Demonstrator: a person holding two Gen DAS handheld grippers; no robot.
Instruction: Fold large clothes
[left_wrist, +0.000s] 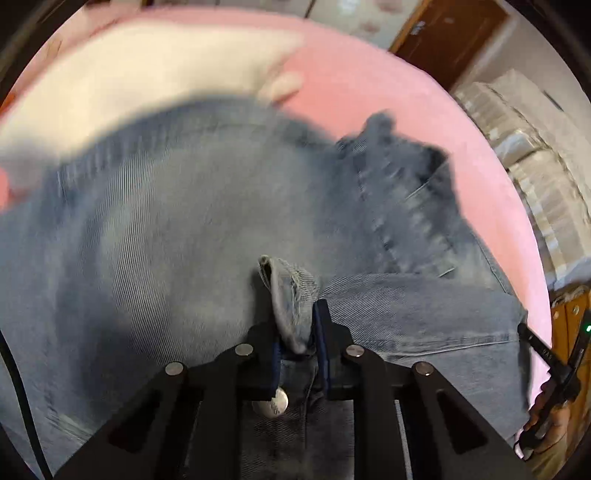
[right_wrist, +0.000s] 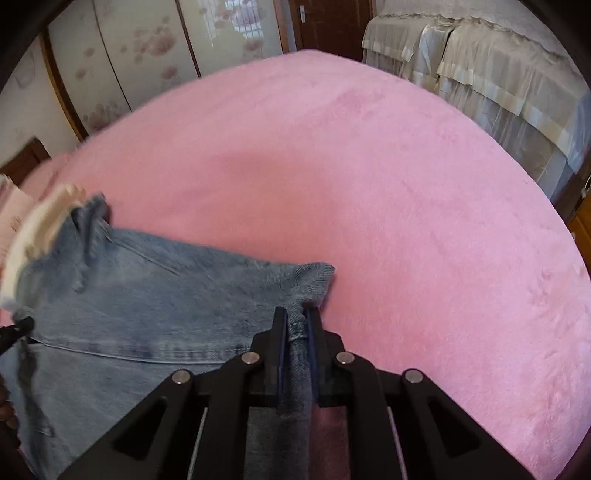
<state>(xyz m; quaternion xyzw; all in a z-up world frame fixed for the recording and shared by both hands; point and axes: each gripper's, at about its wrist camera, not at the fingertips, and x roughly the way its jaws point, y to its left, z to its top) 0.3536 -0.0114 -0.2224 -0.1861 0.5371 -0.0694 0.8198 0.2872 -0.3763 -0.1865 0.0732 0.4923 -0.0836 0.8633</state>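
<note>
Step in hand: a pair of jeans (left_wrist: 177, 229) is gripped at two points along the waist end, so this looks like the carry-over part of a fold, with the fabric lifted and about to be laid down.

Where the jeans are: spread on a pink blanket (right_wrist: 369, 177) over a bed, partly overlapped at the far side by a cream cloth (left_wrist: 147, 70). The waistband and metal button (left_wrist: 271, 403) sit right under the left gripper.

Left gripper (left_wrist: 297, 332): jaws are closed on a bunched fold of denim near the button, pads pressed against it.

Right gripper (right_wrist: 297, 325): jaws are clamped on a belt-loop corner of the waistband, with the corner poking out past the fingertips.

Next move, best guess: both grips get carried together across the jeans, kept level so the edge lands straight, and released only once the cloth is flat. Uneven pulling would probably skew the fold or drag the cream cloth along.

Risk: denim is heavy and stiff, so a thin pinch could slip mid-carry.

Writing and brands: nothing readable. Some embossing is seen on the button but too blurred to make out. No labels or tags are spotted on the jeans.
</note>
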